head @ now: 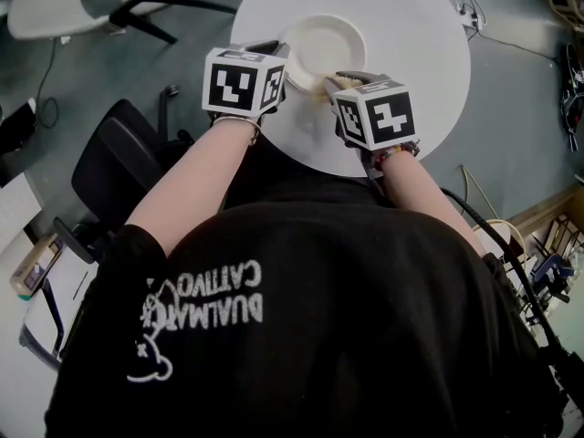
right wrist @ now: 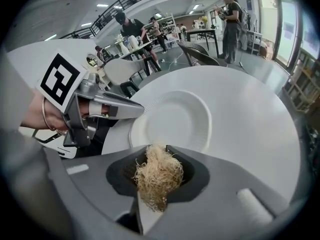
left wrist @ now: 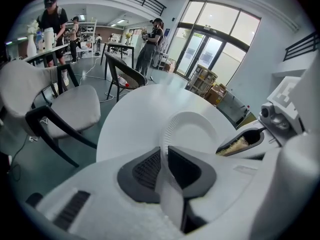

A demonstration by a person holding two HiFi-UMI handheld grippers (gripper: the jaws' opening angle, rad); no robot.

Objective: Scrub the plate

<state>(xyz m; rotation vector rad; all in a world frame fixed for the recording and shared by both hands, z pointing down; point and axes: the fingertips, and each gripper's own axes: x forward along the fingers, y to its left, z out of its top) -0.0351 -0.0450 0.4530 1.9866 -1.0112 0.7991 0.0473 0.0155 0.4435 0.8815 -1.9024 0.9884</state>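
Note:
A white plate (head: 327,48) lies near the front of the round white table (head: 420,44). My left gripper (head: 283,59) is shut on the plate's left rim, which shows pinched between its dark pads (left wrist: 147,169) in the left gripper view, with the plate (left wrist: 195,134) just beyond them. My right gripper (head: 332,83) is shut on a straw-coloured scrubber (right wrist: 158,176) and hovers over the plate's near rim (right wrist: 172,121). The right gripper view also shows the left gripper (right wrist: 136,110) at the plate's left edge.
A black chair (head: 119,153) stands left of me and a white chair (head: 64,3) at the far left. A power strip with cables (head: 470,16) lies beyond the table. Several people (left wrist: 152,39) stand among tables in the background.

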